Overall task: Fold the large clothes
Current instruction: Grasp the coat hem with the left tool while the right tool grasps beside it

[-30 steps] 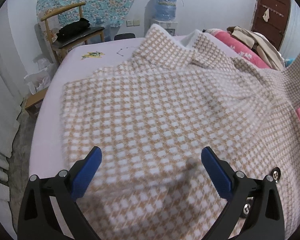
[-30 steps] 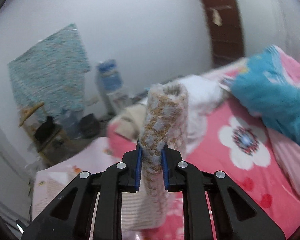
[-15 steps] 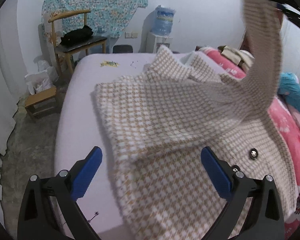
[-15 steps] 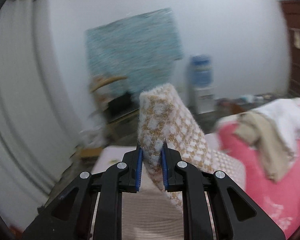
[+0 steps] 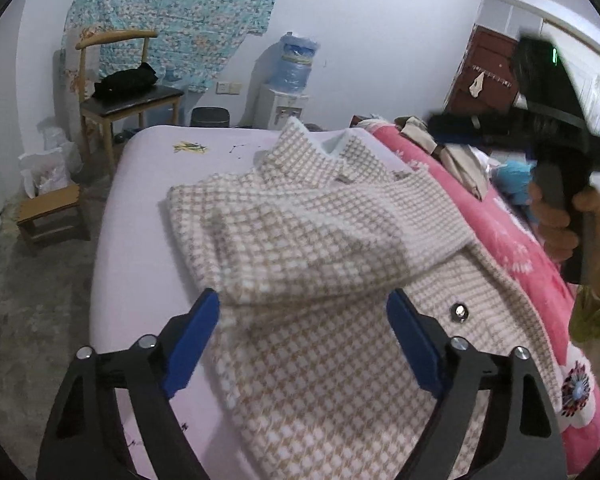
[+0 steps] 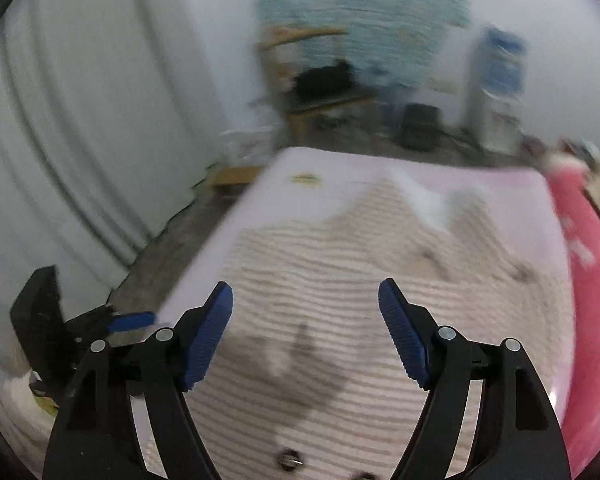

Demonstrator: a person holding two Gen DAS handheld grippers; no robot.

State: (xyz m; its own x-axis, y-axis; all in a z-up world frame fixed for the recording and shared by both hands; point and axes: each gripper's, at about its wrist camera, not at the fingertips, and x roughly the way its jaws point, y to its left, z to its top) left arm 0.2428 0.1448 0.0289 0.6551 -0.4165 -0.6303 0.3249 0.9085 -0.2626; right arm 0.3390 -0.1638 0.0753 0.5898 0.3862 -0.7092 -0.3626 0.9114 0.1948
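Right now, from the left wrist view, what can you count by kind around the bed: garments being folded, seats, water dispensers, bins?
Checked coats being folded: 1, the checked coat
Seats: 2, the wooden chair and the low stool
Water dispensers: 1, the water dispenser
Bins: 1, the black bin
Total: 5

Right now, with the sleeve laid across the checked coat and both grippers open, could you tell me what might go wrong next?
1. The folded sleeve lies loose and humped across the checked coat; it could slide off when the next fold lifts the coat.
2. The coat's left edge runs close to the edge of the bed, so a pull that way may drag it toward the floor.
3. The snap button sits near the left gripper and could end up under a finger in the next grasp.
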